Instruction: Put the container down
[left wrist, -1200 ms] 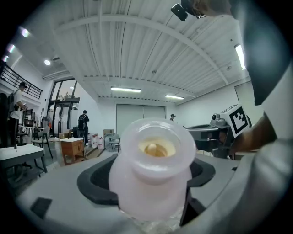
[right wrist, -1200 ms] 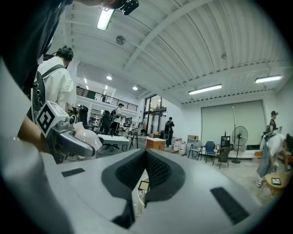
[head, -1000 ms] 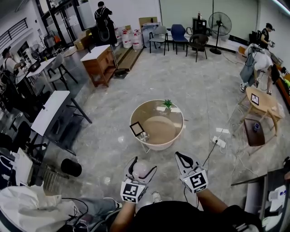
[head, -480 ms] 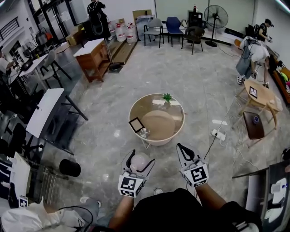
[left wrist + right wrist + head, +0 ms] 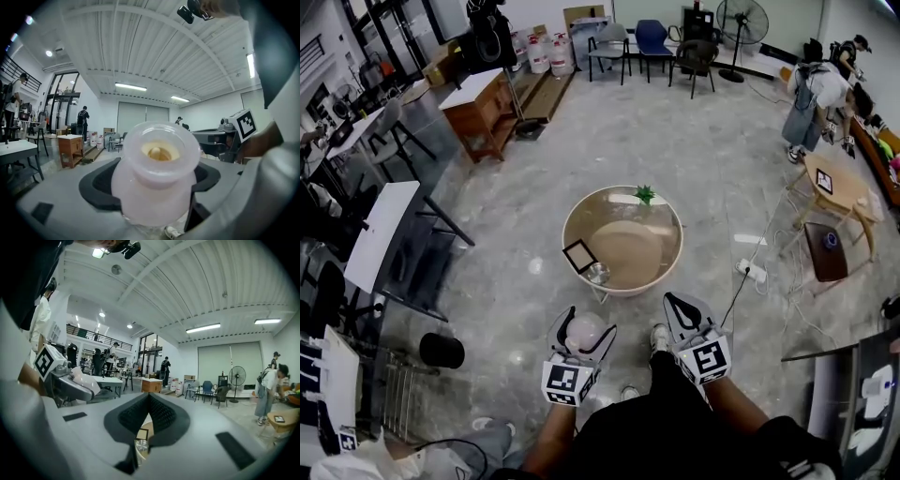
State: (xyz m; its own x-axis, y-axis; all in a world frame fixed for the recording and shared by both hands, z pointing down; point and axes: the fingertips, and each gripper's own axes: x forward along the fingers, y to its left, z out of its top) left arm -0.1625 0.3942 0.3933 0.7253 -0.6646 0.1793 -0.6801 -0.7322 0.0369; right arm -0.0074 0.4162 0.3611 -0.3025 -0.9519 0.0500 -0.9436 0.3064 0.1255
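A translucent pinkish-white container (image 5: 157,171) with a wide round mouth sits between the jaws of my left gripper (image 5: 583,323), which is shut on it. In the head view the container (image 5: 584,333) shows as a pale ball just short of the round beige table (image 5: 619,292). My right gripper (image 5: 675,303) is held level beside it, to the right. In the right gripper view its black ribbed pads (image 5: 157,413) meet with nothing between them. Both grippers are above the floor, short of the table's near rim.
On the table stand a small green plant (image 5: 645,194), a picture frame (image 5: 580,256) and a metal cup (image 5: 598,273). A power strip with its cable (image 5: 751,271) lies on the floor to the right. A black cylinder (image 5: 442,350) and a white desk (image 5: 380,234) are at left.
The whole view has drifted forward, so the round table sits a little nearer. A shoe now shows between the grippers. The left gripper keeps its hold on the container.
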